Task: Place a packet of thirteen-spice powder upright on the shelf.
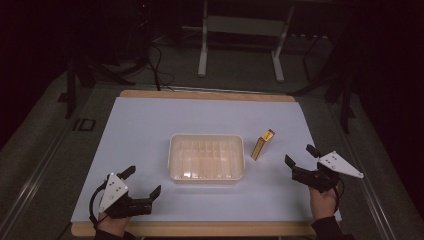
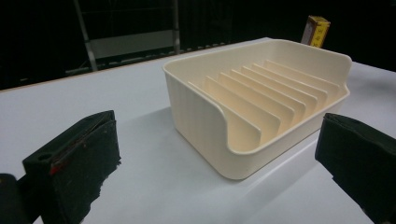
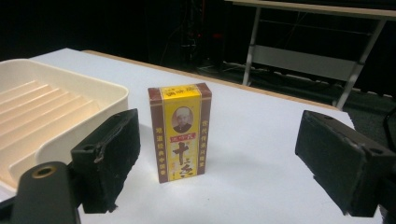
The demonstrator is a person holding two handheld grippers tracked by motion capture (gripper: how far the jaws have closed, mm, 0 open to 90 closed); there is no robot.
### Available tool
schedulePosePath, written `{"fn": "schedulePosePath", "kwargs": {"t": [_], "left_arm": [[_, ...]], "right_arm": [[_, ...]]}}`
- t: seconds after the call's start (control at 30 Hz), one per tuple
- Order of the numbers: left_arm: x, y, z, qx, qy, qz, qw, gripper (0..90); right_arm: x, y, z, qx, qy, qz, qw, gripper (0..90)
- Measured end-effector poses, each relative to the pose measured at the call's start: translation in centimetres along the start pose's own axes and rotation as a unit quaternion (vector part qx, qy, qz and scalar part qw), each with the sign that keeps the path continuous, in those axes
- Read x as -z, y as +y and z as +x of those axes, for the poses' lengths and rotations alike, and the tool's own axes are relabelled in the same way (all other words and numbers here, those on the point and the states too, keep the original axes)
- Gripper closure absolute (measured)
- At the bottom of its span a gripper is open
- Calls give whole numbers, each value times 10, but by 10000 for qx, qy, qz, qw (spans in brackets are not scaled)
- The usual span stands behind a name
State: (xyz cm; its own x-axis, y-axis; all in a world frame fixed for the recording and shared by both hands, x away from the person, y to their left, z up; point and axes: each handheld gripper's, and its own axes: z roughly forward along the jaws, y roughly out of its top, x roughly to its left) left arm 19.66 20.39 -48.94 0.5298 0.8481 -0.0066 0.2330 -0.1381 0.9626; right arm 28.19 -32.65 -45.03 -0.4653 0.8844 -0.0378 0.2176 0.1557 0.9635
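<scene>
This looks like a lab or test room. A white sheet covers the wooden table (image 1: 205, 228). The room around it is dark, with black cables (image 1: 157, 65) on the grey floor (image 1: 240, 75) and a bare white metal stand (image 1: 240, 30) past the far edge.

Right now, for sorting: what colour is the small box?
Yellow with dark red-brown edges; right gripper view.

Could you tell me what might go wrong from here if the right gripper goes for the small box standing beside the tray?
1. The tall, narrow yellow and brown cardboard box stands upright on end; a touch from one jaw of the open right gripper before the other could tip it over.
2. It stands close beside the cream plastic tray with inner dividers, so a jaw on that side might catch the tray's wall and shove it across the white table surface.
</scene>
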Motion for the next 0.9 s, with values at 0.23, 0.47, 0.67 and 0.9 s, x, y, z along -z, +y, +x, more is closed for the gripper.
{"fn": "schedulePosePath", "kwargs": {"t": [0.23, 0.47, 0.67, 0.9], "left_arm": [[-2, -2, -2, -81, 7, 34, 10000, 0], [-2, -4, 0, -87, -1, 103, 9999, 0], [-2, -4, 0, -58, 5, 115, 9999, 0], [-2, -4, 0, -69, 8, 122, 9999, 0]], "right_arm": [[0, 6, -4, -133, 63, -93, 9998, 139], [-9, 20, -4, -128, 156, 28, 9998, 139], [-21, 36, -2, -18, 272, 439, 9987, 139], [-34, 47, -1, 155, 439, 1226, 9914, 139]]}}
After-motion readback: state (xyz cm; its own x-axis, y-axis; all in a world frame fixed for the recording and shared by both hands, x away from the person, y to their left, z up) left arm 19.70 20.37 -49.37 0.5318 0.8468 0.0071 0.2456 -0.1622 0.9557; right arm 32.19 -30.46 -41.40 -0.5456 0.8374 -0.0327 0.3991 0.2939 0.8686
